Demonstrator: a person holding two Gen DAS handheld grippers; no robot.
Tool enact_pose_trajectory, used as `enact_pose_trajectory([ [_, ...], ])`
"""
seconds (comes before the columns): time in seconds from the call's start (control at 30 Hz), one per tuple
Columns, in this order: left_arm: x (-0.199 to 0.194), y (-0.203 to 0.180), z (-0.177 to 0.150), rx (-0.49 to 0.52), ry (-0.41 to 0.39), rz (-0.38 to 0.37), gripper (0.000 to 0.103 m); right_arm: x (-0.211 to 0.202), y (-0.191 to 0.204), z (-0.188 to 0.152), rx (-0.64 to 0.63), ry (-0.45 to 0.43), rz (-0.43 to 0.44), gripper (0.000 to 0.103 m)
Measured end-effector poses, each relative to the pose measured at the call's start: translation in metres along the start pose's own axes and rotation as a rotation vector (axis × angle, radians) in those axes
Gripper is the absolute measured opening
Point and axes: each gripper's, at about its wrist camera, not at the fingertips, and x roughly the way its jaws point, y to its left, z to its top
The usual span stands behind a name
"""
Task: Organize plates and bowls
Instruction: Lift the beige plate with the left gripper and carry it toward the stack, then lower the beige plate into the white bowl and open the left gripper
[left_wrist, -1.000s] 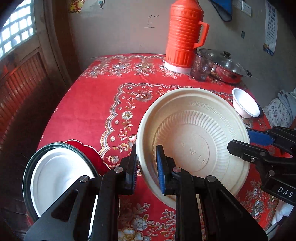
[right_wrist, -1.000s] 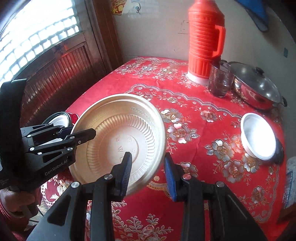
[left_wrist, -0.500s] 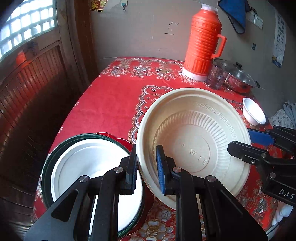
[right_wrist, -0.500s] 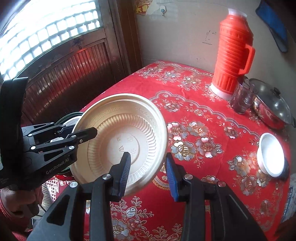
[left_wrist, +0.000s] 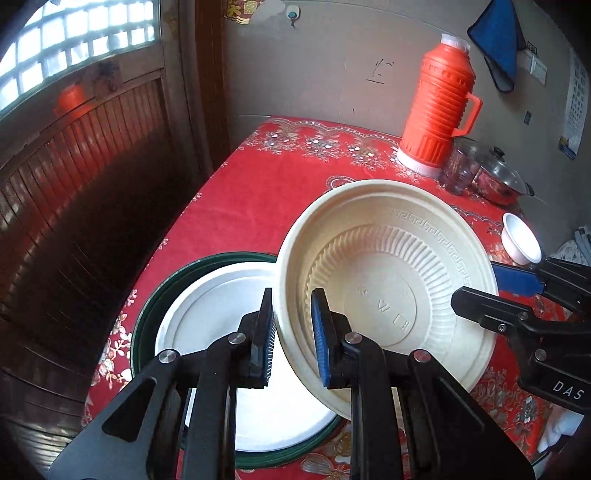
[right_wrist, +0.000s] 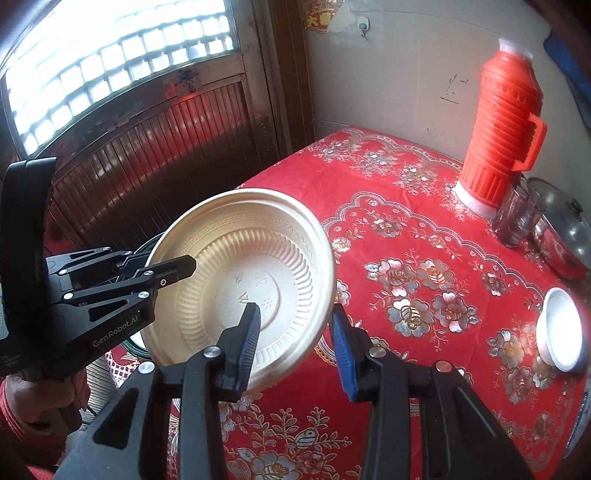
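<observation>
Daylight glares through the window (right_wrist: 110, 66), the wooden panel (left_wrist: 74, 192) shadowed, fisheye edges bent and dark.

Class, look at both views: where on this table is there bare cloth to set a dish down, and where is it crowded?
Free: the cloth between the flask, the white bowl and the held plate. Crowded: the far right corner, where flask, glass and lidded pot cluster, and the near left edge with the stacked plates.

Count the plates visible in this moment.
3: a beige ribbed plate held by the left gripper; a white plate stacked on a green-rimmed plate. More may hide beneath.
</observation>
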Motion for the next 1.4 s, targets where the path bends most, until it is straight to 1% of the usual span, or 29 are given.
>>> enact_pose_trajectory([
  [0.27,-0.003,0.030,-0.008,-0.058,0.005,0.034,0.018,0.017,0.030,0.010,-0.054,0.018,0.038,0.045],
  [0.47,-0.005,0.048,-0.014,-0.082,0.010,0.053,0.018,0.028,0.044,0.014,-0.084,0.036,0.062,0.045],
  [0.73,0.001,0.066,-0.026,-0.106,0.040,0.084,0.018,0.043,0.061,0.016,-0.115,0.061,0.081,0.045],
  [0.9,0.004,0.070,-0.028,-0.112,0.046,0.096,0.018,0.052,0.069,0.015,-0.125,0.081,0.088,0.046],
  [1.4,0.019,0.073,-0.036,-0.107,0.067,0.121,0.018,0.066,0.073,0.012,-0.124,0.118,0.093,0.047],
])
